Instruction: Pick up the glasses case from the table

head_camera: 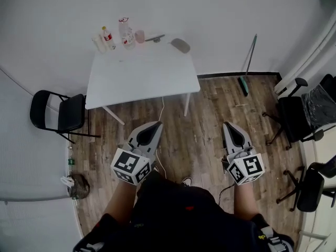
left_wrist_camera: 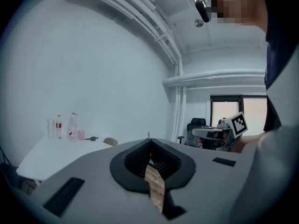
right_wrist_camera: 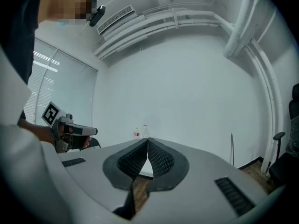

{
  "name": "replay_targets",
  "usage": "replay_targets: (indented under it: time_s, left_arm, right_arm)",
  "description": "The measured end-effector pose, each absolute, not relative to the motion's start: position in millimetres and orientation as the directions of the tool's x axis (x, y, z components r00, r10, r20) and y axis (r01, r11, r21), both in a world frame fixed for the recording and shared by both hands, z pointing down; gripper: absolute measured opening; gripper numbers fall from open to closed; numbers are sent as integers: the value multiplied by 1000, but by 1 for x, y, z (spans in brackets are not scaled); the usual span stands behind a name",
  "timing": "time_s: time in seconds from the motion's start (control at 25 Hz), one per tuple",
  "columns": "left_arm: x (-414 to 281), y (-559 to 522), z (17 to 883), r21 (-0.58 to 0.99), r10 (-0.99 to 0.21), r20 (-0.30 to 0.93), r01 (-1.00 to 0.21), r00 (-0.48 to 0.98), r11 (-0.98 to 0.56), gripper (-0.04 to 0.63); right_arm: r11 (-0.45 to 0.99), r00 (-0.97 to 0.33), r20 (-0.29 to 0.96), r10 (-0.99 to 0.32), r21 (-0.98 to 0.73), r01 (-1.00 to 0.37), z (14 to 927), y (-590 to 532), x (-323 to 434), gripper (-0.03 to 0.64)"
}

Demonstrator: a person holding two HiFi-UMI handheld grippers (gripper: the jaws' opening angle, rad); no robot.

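While the glasses case [head_camera: 180, 45] is showing as a tiny grey blur on the counter [head_camera: 142, 77] near bottles [head_camera: 126, 33], left gripper [head_camera: 156, 125] and right gripper [head_camera: 227, 125] fingers are pressing together, empty.

The white rectangular table [head_camera: 142, 80] stands on the wood-plank floor [head_camera: 205, 119], close to the far wall. Along its far edge, from left to right, stand a clear drinking glass [head_camera: 98, 42], a red-labelled plastic bottle [head_camera: 107, 37], a larger clear plastic bottle [head_camera: 126, 34] and a small pink cup [head_camera: 139, 36]. Right of the cup lies a small dark object [head_camera: 155, 38], and the grey oval glasses case [head_camera: 180, 45] lies at the far right corner. A black folding chair [head_camera: 58, 113] stands left of the table. A green-headed broom [head_camera: 248, 64] stands at the wall to its right, with black office chairs [head_camera: 296, 117] farther right. The left gripper [head_camera: 157, 124] and right gripper [head_camera: 227, 125] are side by side over the floor before the table's near edge, well apart from the case.
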State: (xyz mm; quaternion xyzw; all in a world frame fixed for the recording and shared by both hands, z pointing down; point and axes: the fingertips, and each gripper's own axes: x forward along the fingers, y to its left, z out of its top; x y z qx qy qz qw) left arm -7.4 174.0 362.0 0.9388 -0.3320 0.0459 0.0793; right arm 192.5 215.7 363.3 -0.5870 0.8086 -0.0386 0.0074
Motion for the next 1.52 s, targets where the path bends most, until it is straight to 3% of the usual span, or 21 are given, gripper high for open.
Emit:
replay_targets:
  time_s: [0.6, 0.84, 1.52]
  left_arm:
    - [-16, 56, 375, 130, -607, 131, -621, 784, -773, 20]
    - [-24, -19, 373, 36, -573, 162, -585, 804, -810, 20]
    - [-135, -193, 393, 83, -620, 181, -640, 763, -764, 20]
  right_arm:
    - [283, -286, 63, -956, -53, -958, 379, 113, 189, 21]
    - [267, -271, 60, -961, -62, -962, 374, 34, 164, 21]
    - [263, -267, 127, -955, -49, -964, 388, -163, 83, 23]
